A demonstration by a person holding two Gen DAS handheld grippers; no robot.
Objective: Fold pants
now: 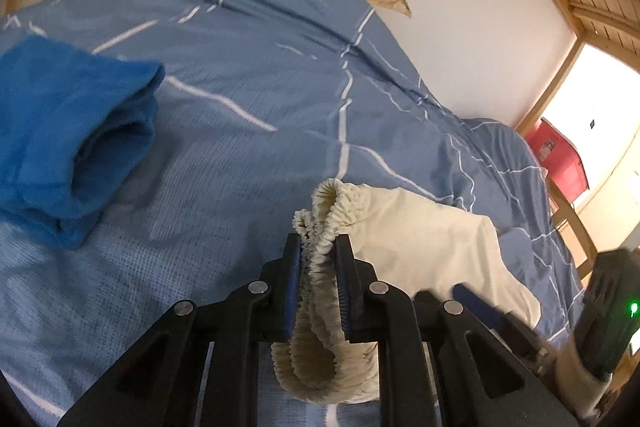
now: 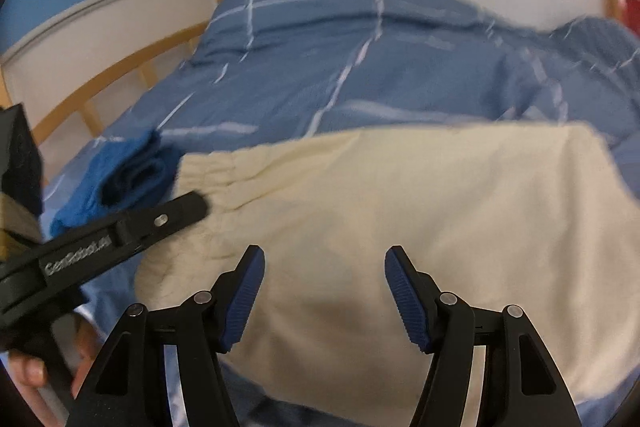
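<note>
Left black two-finger gripper with blue ribbed pads [image 1: 319, 247]: jaws clamped on the gathered elastic waistband of the cream cotton pants [image 1: 424, 243], the band bunched between the pads and looping out below them. Seen from the right wrist view, the same gripper [image 2: 196, 205] is laid in from the left onto the waistband end of the pants [image 2: 400, 211], its handle gripped by a bare hand [image 2: 36, 367] at the lower left edge. Right black two-finger gripper with blue ribbed pads [image 2: 325, 267]: jaws spread wide, nothing held between them; it is hovering over the middle of the cream fabric, whether touching cannot be told. In the left wrist view, part of it is glimpsed at the right edge [image 1: 480, 301], blurred, beside the pants. The pants are spread on a blue bedcover with thin white grid lines [image 1: 248, 75], which is rumpled toward the far side. A bright blue fleece garment, roughly folded [image 1: 68, 143], is lying on the cover left of the pants, near the waistband but apart from it. A light wooden bed frame [image 2: 100, 95] is seen beyond the cover, with a white wall [image 1: 460, 7] behind. A red bin [image 1: 560, 159] is noted at the far right.
</note>
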